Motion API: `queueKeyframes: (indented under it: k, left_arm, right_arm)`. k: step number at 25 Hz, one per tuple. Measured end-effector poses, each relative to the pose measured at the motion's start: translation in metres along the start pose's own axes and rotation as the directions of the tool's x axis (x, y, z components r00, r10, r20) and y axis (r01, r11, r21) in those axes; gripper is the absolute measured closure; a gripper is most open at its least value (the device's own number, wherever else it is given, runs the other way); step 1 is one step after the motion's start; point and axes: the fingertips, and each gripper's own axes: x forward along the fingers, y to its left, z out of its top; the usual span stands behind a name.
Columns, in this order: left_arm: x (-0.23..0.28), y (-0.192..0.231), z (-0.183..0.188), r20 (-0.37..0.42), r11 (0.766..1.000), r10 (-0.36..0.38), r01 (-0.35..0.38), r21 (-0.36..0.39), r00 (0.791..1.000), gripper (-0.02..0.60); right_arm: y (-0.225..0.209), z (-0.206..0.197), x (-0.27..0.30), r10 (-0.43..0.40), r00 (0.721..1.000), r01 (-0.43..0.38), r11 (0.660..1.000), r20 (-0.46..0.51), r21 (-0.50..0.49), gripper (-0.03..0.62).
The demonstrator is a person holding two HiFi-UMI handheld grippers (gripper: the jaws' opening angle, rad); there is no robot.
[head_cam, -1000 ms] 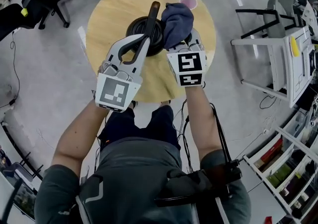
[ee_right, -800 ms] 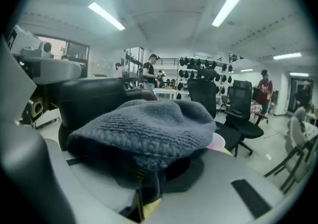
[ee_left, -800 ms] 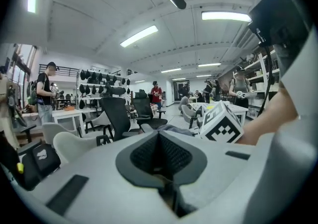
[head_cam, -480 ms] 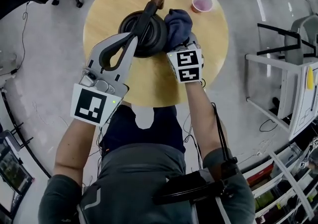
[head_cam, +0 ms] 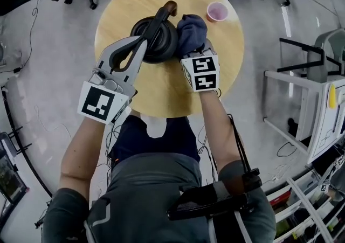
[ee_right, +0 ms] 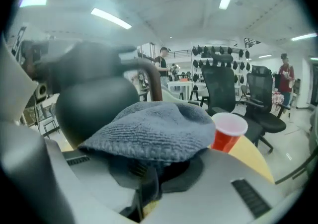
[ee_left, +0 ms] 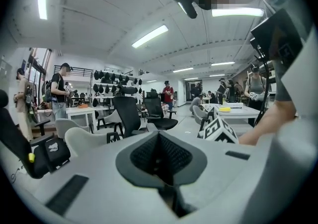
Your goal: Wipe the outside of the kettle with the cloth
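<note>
Head view: cup (head_cam: 217,11) stands near cloth (head_cam: 192,30), right of kettle (head_cam: 156,42).

A round light wooden table (head_cam: 161,91) stands on a pale grey floor (head_cam: 48,75). A red plastic cup (head_cam: 217,11) sits upright near the table's far right edge. Black wheeled office chairs (ee_left: 131,116) stand around the room. A white metal-framed desk (head_cam: 302,102) is at the right, with open shelving (head_cam: 312,199) below it in the corner. Long ceiling strip lights (ee_left: 150,36) glow overhead. 2 distant people stand: 1 in a dark top (ee_left: 59,94), 1 in a red top (ee_left: 168,94).
</note>
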Motion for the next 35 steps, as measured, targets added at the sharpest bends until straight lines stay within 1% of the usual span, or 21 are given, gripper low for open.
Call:
queueKeyframes:
  k: [2,4,7,9,11,13,15,17,19,22,25,29,35]
  left_arm:
    - [0.001,-0.004,0.003,0.001,1.000,0.002,-0.002,-0.005,1.000,0.572]
    - [0.001,-0.008,0.007,0.016,1.000,0.015,-0.015,-0.002,1.000,0.572]
    - [0.002,-0.010,0.011,0.032,0.999,0.042,-0.042,0.001,0.999,0.572]
    - [0.003,-0.010,0.016,0.049,0.999,0.051,-0.051,0.008,0.998,0.572]
    - [0.003,-0.010,0.016,0.057,0.998,0.063,-0.063,-0.002,0.996,0.572]
    - [0.000,-0.009,0.014,0.050,0.996,0.084,-0.083,-0.027,0.995,0.572]
    - [-0.001,-0.006,0.009,0.031,0.993,0.108,-0.106,-0.057,0.994,0.572]
    - [0.000,-0.005,0.008,0.031,0.991,0.118,-0.116,-0.059,0.993,0.572]
    - [0.000,-0.004,0.007,0.038,0.991,0.125,-0.123,-0.060,0.991,0.572]
    - [-0.001,-0.003,0.006,0.042,0.990,0.131,-0.128,-0.060,0.991,0.572]
    - [-0.001,-0.002,0.006,0.039,0.991,0.128,-0.126,-0.047,0.991,0.572]
    - [-0.001,-0.001,0.004,0.045,0.990,0.138,-0.135,-0.049,0.989,0.572]
    - [-0.001,-0.001,0.004,0.054,0.990,0.141,-0.139,-0.037,0.989,0.572]
  right_arm:
    - [0.000,0.037,-0.019,0.024,0.996,-0.021,0.999,0.090,-0.033,0.543]
    - [0.005,0.071,-0.033,0.062,0.986,-0.047,0.994,0.152,-0.101,0.543]
    - [0.014,0.104,-0.038,0.122,0.976,-0.088,0.978,0.180,-0.191,0.543]
    - [0.015,0.111,-0.035,0.139,0.974,-0.096,0.969,0.180,-0.229,0.543]
    - [0.016,0.107,-0.031,0.163,0.971,-0.118,0.963,0.174,-0.244,0.543]
    - [0.018,0.098,-0.025,0.195,0.967,-0.149,0.955,0.162,-0.257,0.543]
    - [0.018,0.093,-0.018,0.211,0.963,-0.161,0.949,0.167,-0.272,0.545]
    - [0.014,0.087,-0.011,0.221,0.961,-0.169,0.946,0.169,-0.276,0.545]
    - [0.011,0.078,-0.003,0.223,0.961,-0.175,0.947,0.162,-0.269,0.545]
    - [0.007,0.062,0.009,0.223,0.962,-0.183,0.955,0.159,-0.233,0.545]
    - [0.004,0.036,0.025,0.239,0.966,-0.216,0.956,0.098,-0.197,0.545]
    - [0.002,0.011,0.042,0.260,0.964,-0.254,0.962,0.053,-0.102,0.545]
    - [0.003,-0.012,0.055,0.290,0.956,-0.293,0.949,-0.046,-0.113,0.545]
